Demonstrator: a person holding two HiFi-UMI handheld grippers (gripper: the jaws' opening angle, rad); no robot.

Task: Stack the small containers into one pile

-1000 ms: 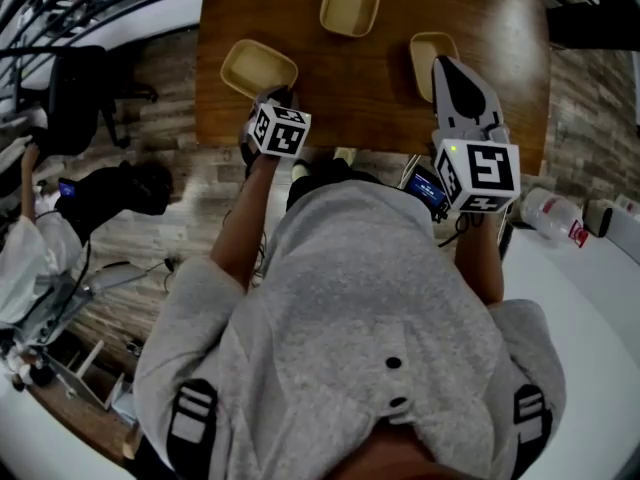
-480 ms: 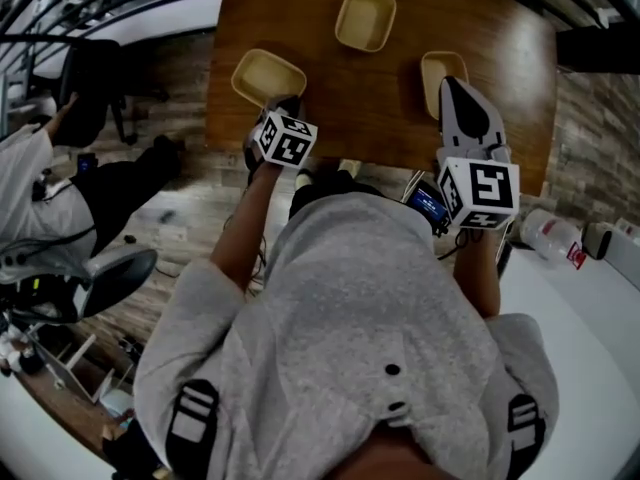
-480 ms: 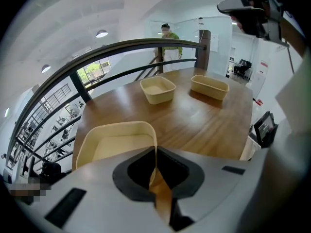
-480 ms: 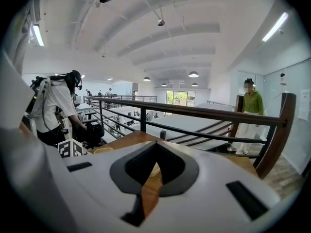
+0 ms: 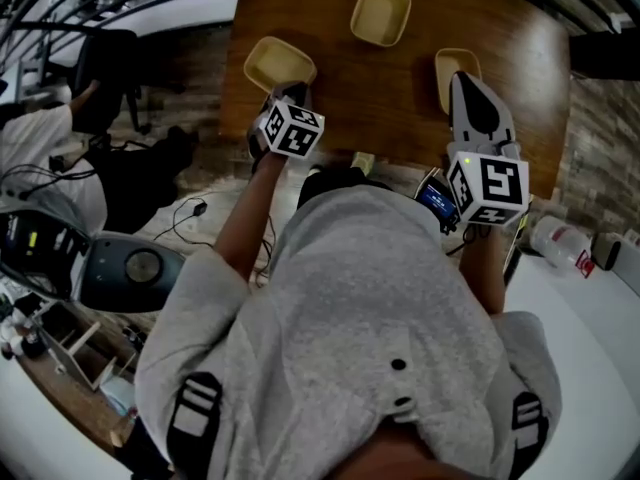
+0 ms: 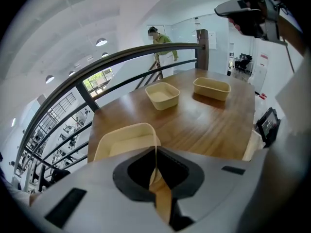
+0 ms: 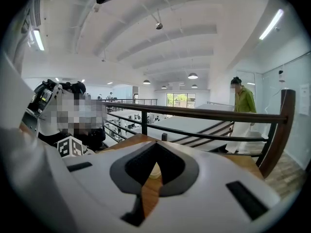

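Three beige containers stand on the brown table (image 5: 400, 88). The left container (image 5: 280, 63) (image 6: 124, 142) has its near wall pinched between the jaws of my left gripper (image 5: 290, 94) (image 6: 155, 148), which have just been closing and now press on that wall. The middle container (image 5: 380, 13) (image 6: 163, 95) stands farther back. The right container (image 5: 452, 66) (image 6: 211, 88) is partly hidden under my right gripper (image 5: 463, 78) (image 7: 154, 144), which hangs over it, shut, with nothing between its tips. A sliver of that container (image 7: 154, 171) shows below the jaws.
A dark railing (image 6: 121, 57) runs just beyond the table's far edge. A small screen device (image 5: 432, 196) sits at the table's near edge. A bottle (image 5: 558, 238) lies on a white surface at the right. A seated person (image 5: 40, 148) and a chair are left of the table.
The head view has shifted, so the table sits further right in it. My left gripper stays at the left container's near rim. The right gripper has not moved over its container.
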